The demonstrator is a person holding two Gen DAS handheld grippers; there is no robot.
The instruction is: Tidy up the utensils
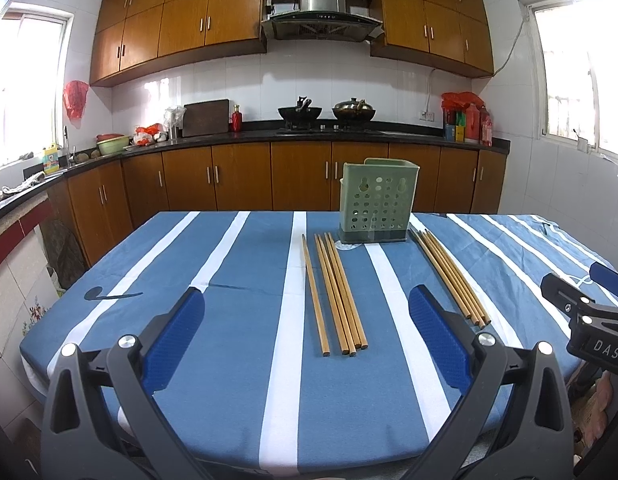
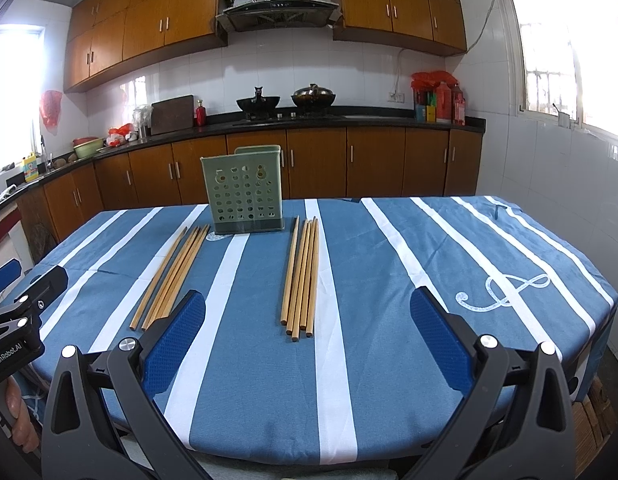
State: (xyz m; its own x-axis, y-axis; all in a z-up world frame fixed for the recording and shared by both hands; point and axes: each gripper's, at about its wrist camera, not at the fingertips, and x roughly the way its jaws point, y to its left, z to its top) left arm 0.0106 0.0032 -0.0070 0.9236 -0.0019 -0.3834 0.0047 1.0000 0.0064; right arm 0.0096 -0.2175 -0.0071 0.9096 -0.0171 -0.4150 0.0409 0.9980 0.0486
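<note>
A green perforated utensil holder stands upright on the far middle of the striped table; it also shows in the right wrist view. Two bundles of wooden chopsticks lie flat in front of it: the left bundle and the right bundle. My left gripper is open and empty, hovering near the table's front edge before the left bundle. My right gripper is open and empty, before the right bundle. Each gripper shows at the edge of the other's view.
The table wears a blue cloth with white stripes. Behind it runs a kitchen counter with woks, a cutting board and bottles, above wooden cabinets. The table's side edges drop off left and right.
</note>
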